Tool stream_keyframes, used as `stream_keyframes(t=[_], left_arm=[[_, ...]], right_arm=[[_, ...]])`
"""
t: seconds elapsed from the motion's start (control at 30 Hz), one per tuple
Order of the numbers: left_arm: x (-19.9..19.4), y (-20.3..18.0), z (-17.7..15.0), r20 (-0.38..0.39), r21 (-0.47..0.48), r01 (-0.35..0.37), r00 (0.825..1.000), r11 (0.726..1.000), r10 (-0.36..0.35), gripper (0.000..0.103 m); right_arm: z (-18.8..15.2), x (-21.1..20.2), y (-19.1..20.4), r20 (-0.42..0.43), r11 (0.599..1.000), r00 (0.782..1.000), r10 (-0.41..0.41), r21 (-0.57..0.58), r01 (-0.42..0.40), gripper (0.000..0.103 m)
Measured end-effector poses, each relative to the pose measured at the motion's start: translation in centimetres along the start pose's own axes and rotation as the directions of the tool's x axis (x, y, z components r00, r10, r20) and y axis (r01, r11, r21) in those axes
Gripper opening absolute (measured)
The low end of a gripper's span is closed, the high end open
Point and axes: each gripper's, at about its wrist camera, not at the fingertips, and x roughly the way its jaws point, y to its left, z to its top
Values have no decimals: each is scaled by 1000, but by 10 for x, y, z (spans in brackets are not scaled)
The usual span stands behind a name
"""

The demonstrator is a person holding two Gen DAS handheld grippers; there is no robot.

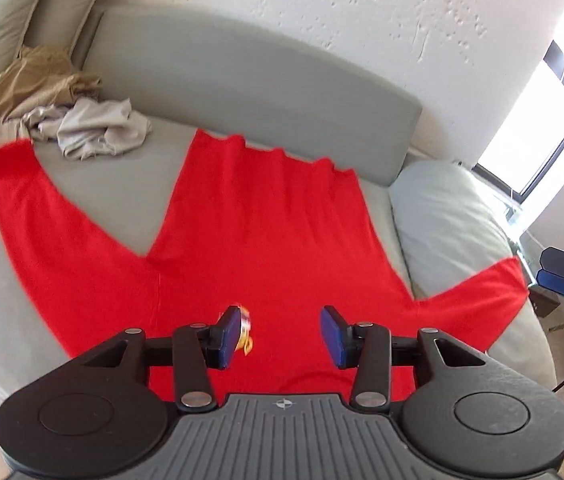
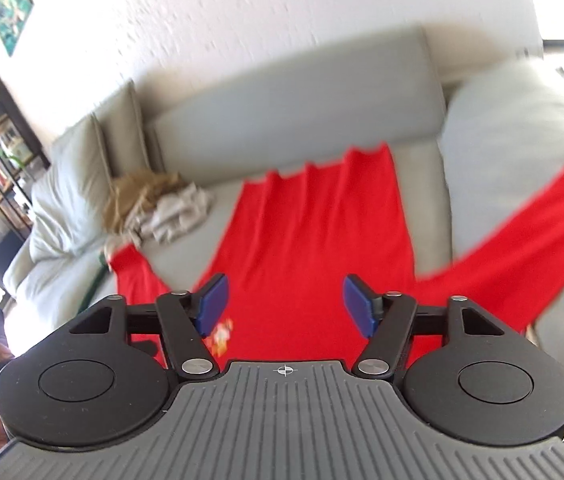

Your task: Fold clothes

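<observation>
- On the grey sofa (image 1: 82, 208) a red shirt (image 1: 258, 216) lies flat, spread over the seat.
- Its long side runs from the front of the seat, near the cameras, away to the sofa back. The bottom hem (image 1: 282, 152) is the far end and points at the back cushion (image 1: 242, 80).
- One red sleeve (image 1: 34, 216) sticks out to the left across the seat. The other sleeve (image 1: 478, 292) sticks out to the right and climbs onto a pale pillow (image 1: 446, 216).
- A heap of tan and cream clothes (image 1: 78, 120) sits in the far left corner, close to the left sleeve's tip.
- A small yellow and white picture (image 2: 220, 336) is on the shirt's near end.
- Left claw (image 1: 282, 336) hangs above the shirt with its blue pads spread apart and nothing between them.
- Right claw (image 2: 286, 308) is also above the shirt, its pads spread wide and holding nothing.
</observation>
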Motion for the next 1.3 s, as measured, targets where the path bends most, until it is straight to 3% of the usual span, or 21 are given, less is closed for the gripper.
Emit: stream_keyframes(t=[0.13,0.17,0.33,0.37,0.43,0.57,0.6,0.77,0.9,0.97,1.0,1.03,1.07,1.1,1.2,1.27,1.3], left_arm=[[15,8,53,60,7,1,998,1000,-2,50],[24,13,66,70,8,3,998,1000,-3,53],[106,53,118,78,-2,-62,995,998,62,54],[128,64,127,74,-15,-76,994,997,77,54],[170,86,139,70,-31,-102,992,994,104,54],[247,115,154,74,5,-167,983,986,166,54],[265,122,159,75,17,-174,982,985,172,54],[341,148,177,33,-2,-138,990,990,138,54],[382,151,190,29,36,-90,996,995,89,51],[395,148,196,36,75,-82,996,994,79,46],[398,147,198,44,90,-84,996,992,80,38],[401,145,200,51,105,-86,995,991,81,15],[402,144,201,59,116,-88,995,989,82,4],[400,143,202,68,120,-92,994,989,84,6],[395,147,201,115,121,-176,980,977,163,5],[395,154,199,117,86,-217,971,972,206,7],[395,154,198,118,72,-226,969,971,217,8]], right_arm=[[49,5,10,66,999,998,15,-48,-12,69],[61,13,9,66,999,998,24,-40,-22,73],[111,88,-24,19,993,997,75,95,-77,79],[117,111,-34,7,990,998,55,130,-55,79],[124,160,-58,-21,982,1000,15,189,-11,79],[125,258,-112,-90,954,995,-33,293,58,55],[124,278,-124,-91,949,995,-49,305,75,53],[124,363,-185,-69,915,992,-109,382,128,53],[125,409,-223,-47,885,997,-65,459,79,50],[127,425,-228,-15,900,1000,-25,435,29,47],[128,430,-226,-9,916,1000,-16,401,18,46],[130,435,-224,-4,930,1000,-6,367,8,44],[132,439,-221,-2,944,1000,-1,329,2,31],[133,442,-215,-13,960,1000,-21,279,24,5],[134,442,-197,2,986,994,-108,127,107,4],[134,434,-191,69,977,978,-195,100,188,4],[133,438,-192,49,974,976,-212,97,207,4]])
